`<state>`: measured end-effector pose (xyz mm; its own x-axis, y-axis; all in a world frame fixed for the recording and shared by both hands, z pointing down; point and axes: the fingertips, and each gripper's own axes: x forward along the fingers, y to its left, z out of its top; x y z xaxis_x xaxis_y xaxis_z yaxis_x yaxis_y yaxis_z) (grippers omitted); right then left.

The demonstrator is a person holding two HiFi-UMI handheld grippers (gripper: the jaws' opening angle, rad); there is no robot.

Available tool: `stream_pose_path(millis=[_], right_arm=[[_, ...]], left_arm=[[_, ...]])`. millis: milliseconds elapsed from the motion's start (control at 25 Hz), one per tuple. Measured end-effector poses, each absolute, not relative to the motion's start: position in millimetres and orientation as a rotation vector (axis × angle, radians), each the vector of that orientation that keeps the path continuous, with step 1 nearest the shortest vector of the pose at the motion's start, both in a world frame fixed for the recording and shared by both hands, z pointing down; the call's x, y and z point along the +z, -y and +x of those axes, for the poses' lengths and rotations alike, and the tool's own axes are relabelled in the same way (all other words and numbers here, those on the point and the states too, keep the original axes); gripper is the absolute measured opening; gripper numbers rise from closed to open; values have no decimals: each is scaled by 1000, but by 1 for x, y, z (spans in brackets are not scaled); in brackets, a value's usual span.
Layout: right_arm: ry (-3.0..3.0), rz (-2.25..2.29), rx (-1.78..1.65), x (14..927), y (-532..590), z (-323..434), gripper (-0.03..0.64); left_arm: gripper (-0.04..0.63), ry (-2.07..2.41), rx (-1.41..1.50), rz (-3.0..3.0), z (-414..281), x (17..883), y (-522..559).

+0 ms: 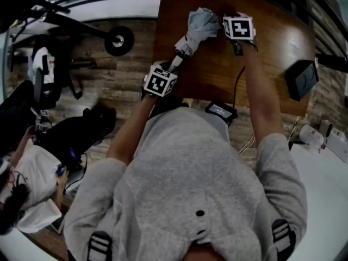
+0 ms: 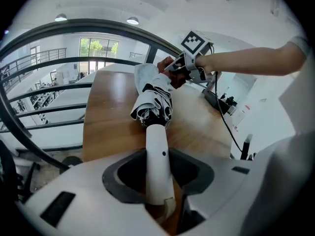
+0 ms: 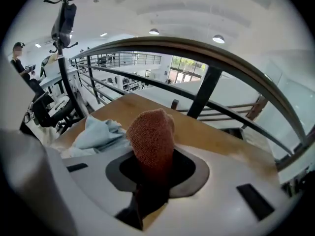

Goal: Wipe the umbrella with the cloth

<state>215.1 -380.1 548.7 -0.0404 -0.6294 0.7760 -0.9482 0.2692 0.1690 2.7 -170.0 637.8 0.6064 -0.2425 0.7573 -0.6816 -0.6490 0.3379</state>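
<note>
My left gripper (image 1: 160,82) (image 2: 157,181) has its fingers closed on the white handle (image 2: 158,156) (image 1: 175,63) of the folded umbrella (image 1: 196,31) (image 2: 152,95). The handle runs straight out between them toward the bunched canopy. The umbrella lies on the wooden bench (image 1: 272,48) (image 2: 108,112) with its handle toward me, near the bench's front edge, and its pale blue fabric pointing away.

My right gripper (image 1: 238,28) (image 3: 152,176) has its fingers clamped on a rust-brown cloth (image 3: 152,136), which stands up from between them in a rounded wad. In the left gripper view the right gripper (image 2: 189,65) sits against the far end of the umbrella, with the cloth (image 2: 172,77) touching the fabric. In the right gripper view the blue canopy (image 3: 96,132) lies just left of the cloth, on the bench (image 3: 206,127).

A black box (image 1: 302,79) stands on the bench well off to the right, and a thin cable (image 1: 237,86) runs across the wood toward me.
</note>
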Motion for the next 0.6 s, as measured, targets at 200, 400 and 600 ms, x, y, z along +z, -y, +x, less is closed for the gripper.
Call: stream_pose_path(millis=[200,400,600], right_arm=[[1790,1456,596,575,352,199,107],[1833,1681,825,580,328,195,106],[1876,1755,1136,596,300,181,106]], left_arm=[[155,706,893,2209,5,635,171],[155,700,898,2221,4,635,169],[156,705,879,2214,4,636,168]])
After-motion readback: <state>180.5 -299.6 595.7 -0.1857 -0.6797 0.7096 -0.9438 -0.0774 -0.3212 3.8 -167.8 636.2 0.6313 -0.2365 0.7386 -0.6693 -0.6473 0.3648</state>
